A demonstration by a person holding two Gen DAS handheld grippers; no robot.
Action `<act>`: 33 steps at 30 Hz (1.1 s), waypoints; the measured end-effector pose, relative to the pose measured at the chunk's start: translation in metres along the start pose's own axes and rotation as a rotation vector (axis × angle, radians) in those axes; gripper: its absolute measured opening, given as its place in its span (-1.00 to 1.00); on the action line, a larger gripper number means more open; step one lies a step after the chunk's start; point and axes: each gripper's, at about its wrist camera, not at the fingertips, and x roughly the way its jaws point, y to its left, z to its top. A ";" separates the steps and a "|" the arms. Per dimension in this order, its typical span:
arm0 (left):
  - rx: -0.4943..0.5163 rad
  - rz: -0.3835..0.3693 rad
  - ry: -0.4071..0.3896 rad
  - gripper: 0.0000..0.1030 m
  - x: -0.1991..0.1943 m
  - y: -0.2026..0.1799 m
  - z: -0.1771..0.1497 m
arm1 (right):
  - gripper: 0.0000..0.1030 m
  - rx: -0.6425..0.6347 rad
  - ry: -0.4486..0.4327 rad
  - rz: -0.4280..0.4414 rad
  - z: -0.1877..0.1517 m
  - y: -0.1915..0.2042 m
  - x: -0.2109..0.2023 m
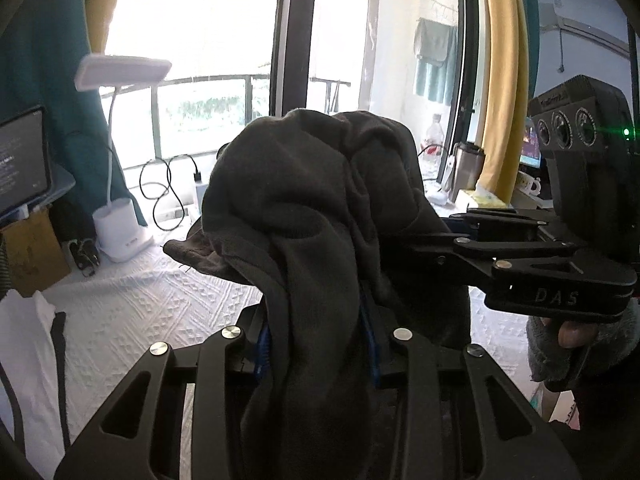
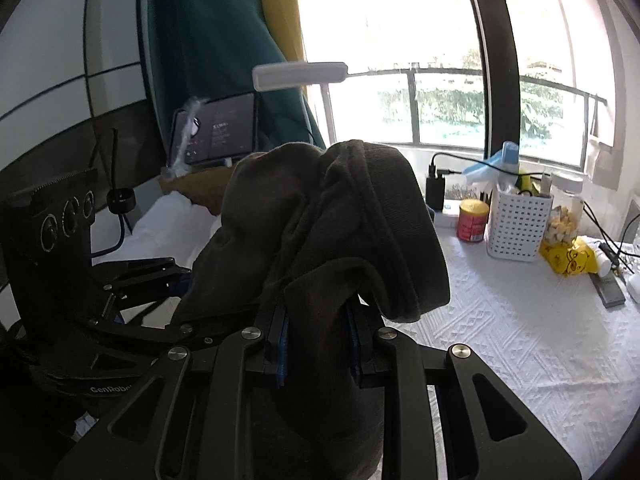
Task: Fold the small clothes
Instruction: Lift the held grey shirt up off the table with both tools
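Note:
A dark grey garment hangs bunched up above the white tablecloth, held between both grippers. In the left wrist view my left gripper is shut on its lower folds, with the blue pads pressing the cloth from both sides. My right gripper comes in from the right and bites the same garment higher up. In the right wrist view the garment drapes over my right gripper, shut on it. My left gripper reaches into the cloth from the left, its fingertips hidden.
A white desk lamp, a tablet and looped cables stand at the back left. A white garment lies at the left edge. A white basket, red can, jar and yellow bag crowd the back right.

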 end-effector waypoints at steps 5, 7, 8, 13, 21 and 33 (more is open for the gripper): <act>0.015 0.006 -0.038 -0.35 -0.018 -0.005 0.006 | -0.53 -0.036 -0.038 0.004 0.008 0.011 -0.018; 0.011 0.008 -0.051 -0.35 -0.024 -0.004 0.008 | -0.54 -0.052 -0.055 0.005 0.012 0.015 -0.025; 0.009 0.009 -0.059 -0.35 -0.028 -0.003 0.009 | -0.54 -0.058 -0.064 0.006 0.014 0.018 -0.029; 0.003 0.016 -0.112 -0.35 -0.046 0.000 0.012 | -0.54 -0.093 -0.109 0.024 0.025 0.034 -0.042; -0.010 0.037 -0.177 -0.37 -0.069 0.008 0.016 | -0.55 -0.147 -0.156 0.048 0.044 0.057 -0.050; -0.034 0.100 -0.241 -0.37 -0.105 0.031 0.015 | -0.55 -0.235 -0.198 0.110 0.068 0.097 -0.046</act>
